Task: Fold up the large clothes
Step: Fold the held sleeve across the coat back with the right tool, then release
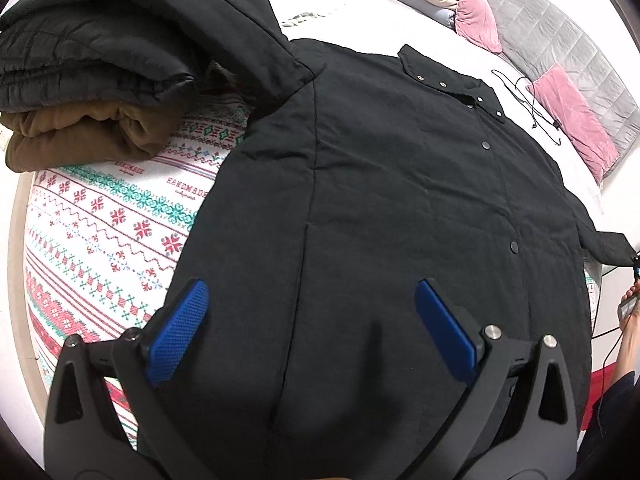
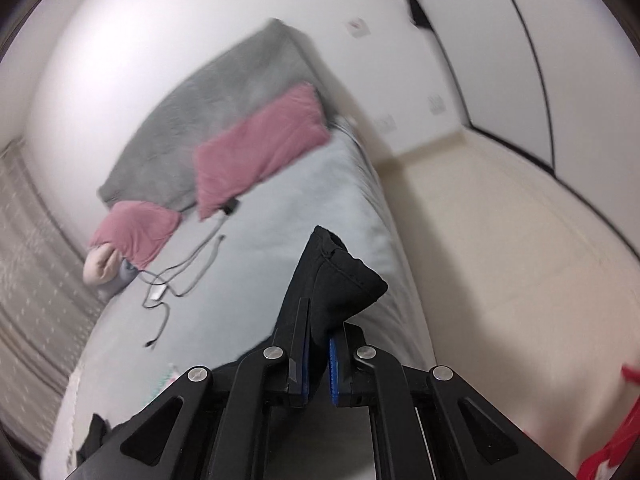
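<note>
Spread flat on a bed [image 1: 360,4], front side up: a long black coat [image 1: 380,208], collar toward the grey headboard [image 1: 560,52] and pink pillows [image 1: 568,120], hem toward the camera, long axis running from near edge to far along the line of snap buttons [image 1: 485,145]. Lying partly over a patterned blanket [image 1: 104,232] of red and green bands. Matte, lightly quilted fabric, seams running lengthwise, one sleeve reaching up to the left past a folded stack of black and brown garments [image 1: 92,92].

Above the hem, tilted steeply down: the left gripper [image 1: 312,312], blue pads wide apart, nothing between them, hovering over the cloth.

Off to the coat's right side: the right gripper [image 2: 320,356], angled gently downward toward the pillows, jaws clenched on a bunched edge of the black coat [image 2: 332,276], the fabric standing up beyond the fingertips. Beyond it, pale sheet and loose cables [image 2: 176,276]. Right wrist view blurred.
</note>
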Motion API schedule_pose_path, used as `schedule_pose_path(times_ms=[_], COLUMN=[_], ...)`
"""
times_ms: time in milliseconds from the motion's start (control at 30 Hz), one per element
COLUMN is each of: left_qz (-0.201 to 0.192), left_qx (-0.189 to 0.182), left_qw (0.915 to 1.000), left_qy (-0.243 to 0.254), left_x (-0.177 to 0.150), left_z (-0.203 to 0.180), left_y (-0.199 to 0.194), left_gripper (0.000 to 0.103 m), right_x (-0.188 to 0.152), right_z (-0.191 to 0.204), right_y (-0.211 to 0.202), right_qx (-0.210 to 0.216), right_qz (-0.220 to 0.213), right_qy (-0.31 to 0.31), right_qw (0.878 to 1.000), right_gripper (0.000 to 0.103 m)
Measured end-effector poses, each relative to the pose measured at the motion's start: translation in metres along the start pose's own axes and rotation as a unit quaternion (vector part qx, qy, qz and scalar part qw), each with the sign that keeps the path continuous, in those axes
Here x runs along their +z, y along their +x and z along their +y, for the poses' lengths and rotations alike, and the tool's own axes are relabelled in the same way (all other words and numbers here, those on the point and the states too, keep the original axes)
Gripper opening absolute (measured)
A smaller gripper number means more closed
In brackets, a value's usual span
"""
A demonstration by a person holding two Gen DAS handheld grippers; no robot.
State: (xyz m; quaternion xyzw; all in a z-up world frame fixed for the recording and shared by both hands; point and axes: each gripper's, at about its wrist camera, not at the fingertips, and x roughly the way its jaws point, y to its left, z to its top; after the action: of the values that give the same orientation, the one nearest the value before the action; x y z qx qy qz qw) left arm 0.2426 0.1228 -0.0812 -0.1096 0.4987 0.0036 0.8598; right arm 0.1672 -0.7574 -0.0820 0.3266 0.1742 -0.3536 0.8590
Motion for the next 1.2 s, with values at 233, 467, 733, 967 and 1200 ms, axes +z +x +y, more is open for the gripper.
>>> schedule_pose_path(times_ms=[233, 467, 733, 967, 1200], left_qz=[-0.009, -0.023, -0.025, -0.027, -0.023], left_qx=[0.010, -0.014, -0.015, -0.008, -0.024], left_qw=[0.9999, 0.9994, 0.9990, 0.9967, 0.9954], left_qy=[0.002, -0.020, -0.035, -0.075, -0.090], left_x=[-0.001, 0.004, 0.007, 0.013, 0.015], left_z=[0.001, 0.004, 0.020, 0.049, 0.055], left_y=[-0.008, -0.022, -0.026, -0.026, -0.028], left_gripper=[0.103, 0.103, 0.103, 0.103, 0.103], right_x=[-0.004, -0.020, -0.158, -0.346, -0.444], right_z=[0.003, 0.150, 0.340, 0.424, 0.415], right_y=[0.000, -0.070, -0.150, -0.156, -0.128], right_qx=[0.030, 0.144, 0.298, 0.310, 0.273], right_qz=[0.028, -0.032, -0.025, 0.066, 0.157], right_qy=[0.026, -0.125, -0.302, -0.488, -0.623], right_qw=[0.999, 0.981, 0.905, 0.813, 0.716], right_gripper=[0.006, 0.006, 0.007, 0.007, 0.010])
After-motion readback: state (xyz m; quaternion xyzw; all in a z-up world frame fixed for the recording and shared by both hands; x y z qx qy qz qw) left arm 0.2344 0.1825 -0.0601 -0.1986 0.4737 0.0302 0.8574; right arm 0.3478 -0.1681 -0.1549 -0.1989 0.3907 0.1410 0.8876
